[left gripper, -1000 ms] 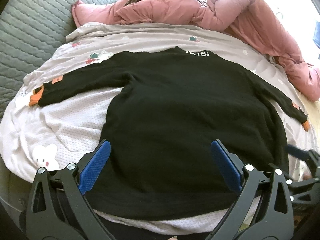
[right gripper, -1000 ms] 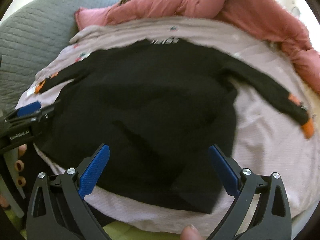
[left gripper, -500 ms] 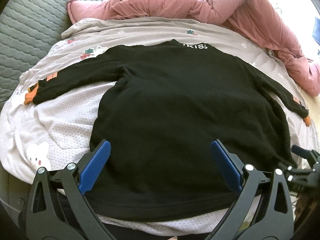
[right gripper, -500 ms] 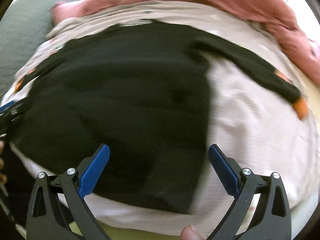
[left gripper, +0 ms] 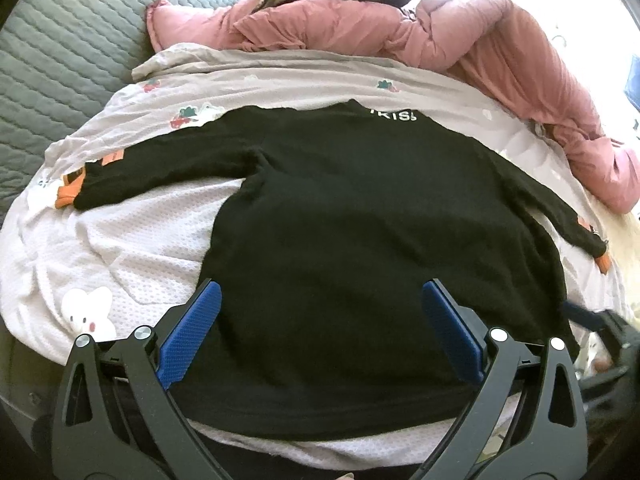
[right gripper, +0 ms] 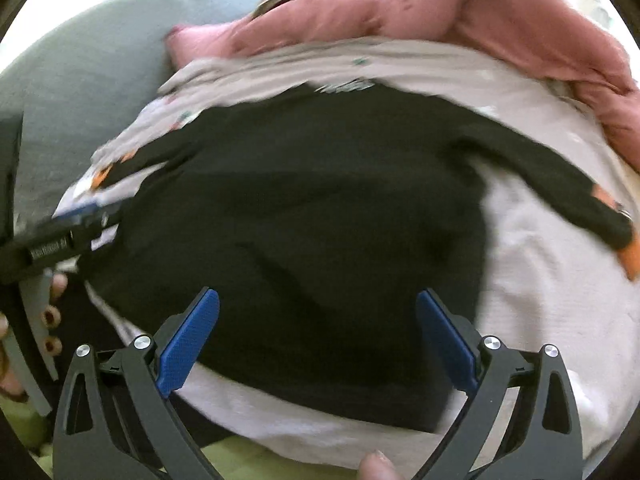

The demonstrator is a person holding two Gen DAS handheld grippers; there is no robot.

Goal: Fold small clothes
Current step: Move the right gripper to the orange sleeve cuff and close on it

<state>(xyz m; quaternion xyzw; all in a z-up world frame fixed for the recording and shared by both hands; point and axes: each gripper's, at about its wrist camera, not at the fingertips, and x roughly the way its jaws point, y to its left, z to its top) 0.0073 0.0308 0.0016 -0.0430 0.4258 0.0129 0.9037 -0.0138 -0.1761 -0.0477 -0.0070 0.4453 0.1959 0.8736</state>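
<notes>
Right gripper (right gripper: 318,344) swung back left; sweater (left gripper: 360,248) collar faces away.

The sweater (left gripper: 360,240) lies flat on the sheet (left gripper: 132,248), collar far, hem near, one sleeve out to the left and one to the right. Beyond the sheet's far edge lies a jacket (left gripper: 460,40), running down the right side; a quilt (left gripper: 60,60) lies to the far left.

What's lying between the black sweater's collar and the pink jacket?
Only the pale printed sheet separates sweater and jacket; clearest in the left wrist view.
</notes>
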